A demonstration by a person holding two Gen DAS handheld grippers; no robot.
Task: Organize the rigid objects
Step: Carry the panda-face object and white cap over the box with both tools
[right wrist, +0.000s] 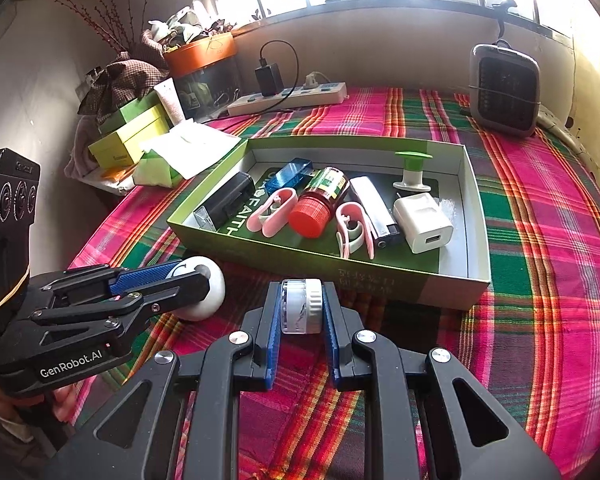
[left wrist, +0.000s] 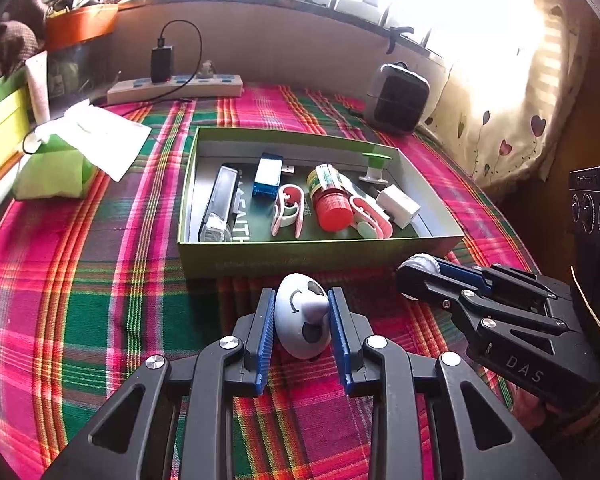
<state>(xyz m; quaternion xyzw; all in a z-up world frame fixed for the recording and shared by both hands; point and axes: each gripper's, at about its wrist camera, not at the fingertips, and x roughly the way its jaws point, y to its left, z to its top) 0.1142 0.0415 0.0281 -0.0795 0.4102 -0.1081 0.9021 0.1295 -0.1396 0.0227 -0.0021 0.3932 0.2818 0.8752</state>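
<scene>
My left gripper (left wrist: 301,303) is shut on a white egg-shaped gadget (left wrist: 300,316) with grey spots, held just above the plaid cloth in front of the green box (left wrist: 320,250). My right gripper (right wrist: 301,300) is shut on a small round clear-and-white container (right wrist: 301,306), also before the box (right wrist: 380,276). In the right wrist view the left gripper (right wrist: 196,280) with the egg (right wrist: 210,296) shows at the left. Inside the box lie a red-capped bottle (left wrist: 330,200), a blue USB stick (left wrist: 267,174), pink clips (left wrist: 286,210), a white charger (left wrist: 398,206) and a black lighter-like case (left wrist: 220,204).
A power strip (left wrist: 176,86) with a plugged adapter sits at the back. A small grey heater (left wrist: 398,98) stands back right. Green and yellow boxes (left wrist: 4,120), white paper (left wrist: 100,136) and a green pouch (left wrist: 52,172) crowd the left. The plaid cloth (left wrist: 80,280) covers the table.
</scene>
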